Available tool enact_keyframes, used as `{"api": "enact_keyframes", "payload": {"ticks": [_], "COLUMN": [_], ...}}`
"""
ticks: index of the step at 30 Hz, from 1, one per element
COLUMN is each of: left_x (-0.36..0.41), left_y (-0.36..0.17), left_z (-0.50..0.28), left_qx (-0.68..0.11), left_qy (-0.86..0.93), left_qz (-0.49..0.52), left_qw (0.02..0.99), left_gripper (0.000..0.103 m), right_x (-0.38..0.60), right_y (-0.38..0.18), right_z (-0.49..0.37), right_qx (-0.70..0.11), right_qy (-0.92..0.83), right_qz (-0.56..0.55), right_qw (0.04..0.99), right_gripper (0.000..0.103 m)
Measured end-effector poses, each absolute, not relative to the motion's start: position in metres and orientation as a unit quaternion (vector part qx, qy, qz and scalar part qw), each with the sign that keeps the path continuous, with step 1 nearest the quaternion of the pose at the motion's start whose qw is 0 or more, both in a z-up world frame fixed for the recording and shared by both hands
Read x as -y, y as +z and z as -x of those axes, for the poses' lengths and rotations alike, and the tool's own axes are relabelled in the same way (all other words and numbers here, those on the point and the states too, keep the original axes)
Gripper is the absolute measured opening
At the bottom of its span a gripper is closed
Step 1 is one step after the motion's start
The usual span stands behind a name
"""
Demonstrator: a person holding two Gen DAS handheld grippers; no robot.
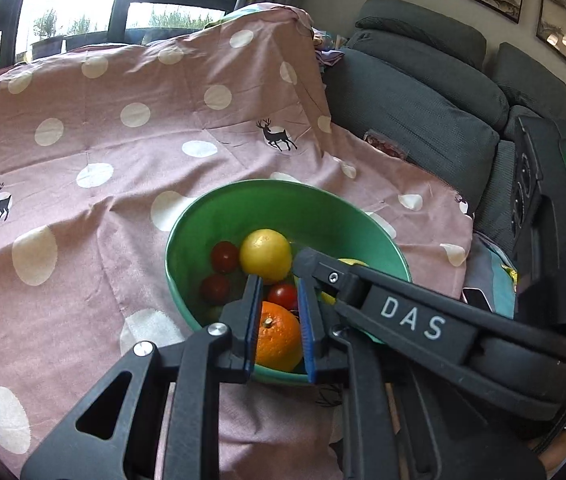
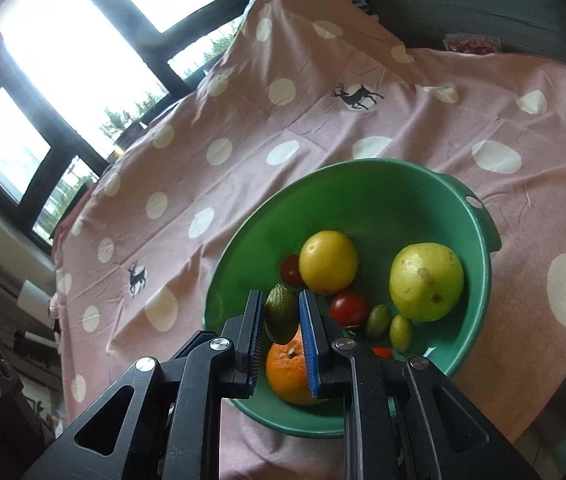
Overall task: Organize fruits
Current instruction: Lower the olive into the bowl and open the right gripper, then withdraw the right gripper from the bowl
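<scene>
The right tool (image 2: pixel 281 316) grips a small green fruit (image 2: pixel 280 318) above the near side of the green bowl (image 2: pixel 367 196) on the cloth-covered table (image 2: pixel 243 128). The left tool (image 1: pixel 280 304), jaws narrow and empty, hovers over the bowl's orange (image 1: pixel 277 340), yellow citrus (image 1: pixel 265 255) and tomatoes (image 1: pixel 224 256).

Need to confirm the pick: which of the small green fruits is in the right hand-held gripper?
The darker olive-green one, pinched between the right hand-held gripper's pads above the orange; two lighter ones lie in the green bowl.

The right gripper (image 1: pixel 303 258) hides most of the pear (image 1: pixel 353 262) (left wrist view); black fingers (image 2: pixel 315 344) cover the orange's (image 2: pixel 289 376) sides.
</scene>
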State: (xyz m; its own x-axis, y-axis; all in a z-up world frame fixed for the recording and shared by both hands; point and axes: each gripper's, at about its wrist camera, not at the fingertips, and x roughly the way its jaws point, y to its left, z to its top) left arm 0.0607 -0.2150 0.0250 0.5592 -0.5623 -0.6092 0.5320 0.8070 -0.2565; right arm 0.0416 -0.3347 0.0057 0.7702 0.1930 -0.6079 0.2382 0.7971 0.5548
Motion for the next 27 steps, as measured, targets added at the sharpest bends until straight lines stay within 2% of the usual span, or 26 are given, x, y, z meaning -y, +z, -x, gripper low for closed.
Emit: {"api": "enact_keyframes", "payload": {"ticks": [2,4,6,8,9,10,12,13,15,25,26,27], "left_x": [0.217,0.219,0.218,0.216,0.215,0.214,0.21,0.208,0.206,0.2,0.2,0.199], "left_y": [0.023,0.021,0.02,0.019,0.02,0.02,0.021,0.022,0.023,0.026,0.026,0.026], "left_z": [-0.061,-0.064,-0.063,-0.061,-0.061,-0.062,-0.062,-0.062,-0.062,-0.059,-0.059,-0.058], "left_qx": [-0.359,-0.368,-0.372,-0.371,-0.372,-0.375,-0.373,-0.372,-0.373,-0.37,-0.37,-0.369], "left_qy": [-0.304,-0.294,-0.284,-0.273,-0.268,-0.263,-0.259,-0.257,-0.251,-0.239,-0.238,-0.237], "left_qz": [0.02,0.016,0.012,0.004,0.001,-0.002,0.001,0.003,0.003,0.007,0.008,0.01], "left_qw": [0.882,0.882,0.884,0.888,0.889,0.889,0.891,0.892,0.894,0.898,0.898,0.898], "left_gripper": [0.022,0.032,0.054,0.069,0.076,0.079,0.081,0.082,0.089,0.09,0.09,0.09], "right_x": [0.339,0.342,0.343,0.343,0.343,0.344,0.345,0.345,0.345,0.345,0.345,0.345], "right_y": [0.003,0.001,0.001,0.002,0.003,0.004,0.005,0.007,0.01,0.012,0.012,0.012], "right_z": [-0.042,-0.041,-0.039,-0.037,-0.036,-0.035,-0.033,-0.031,-0.03,-0.028,-0.028,-0.027], "right_qx": [-0.341,-0.343,-0.343,-0.344,-0.344,-0.343,-0.337,-0.333,-0.33,-0.33,-0.33,-0.33], "right_qy": [-0.022,-0.038,-0.058,-0.075,-0.079,-0.081,-0.088,-0.089,-0.092,-0.114,-0.116,-0.119], "right_qz": [-0.32,-0.315,-0.305,-0.293,-0.29,-0.289,-0.287,-0.286,-0.283,-0.276,-0.276,-0.276], "right_qw": [0.884,0.884,0.886,0.889,0.89,0.89,0.892,0.894,0.896,0.896,0.895,0.895], "right_gripper": [0.02,0.02,0.02,0.022,0.027,0.036,0.052,0.055,0.055,0.058,0.058,0.063]}}
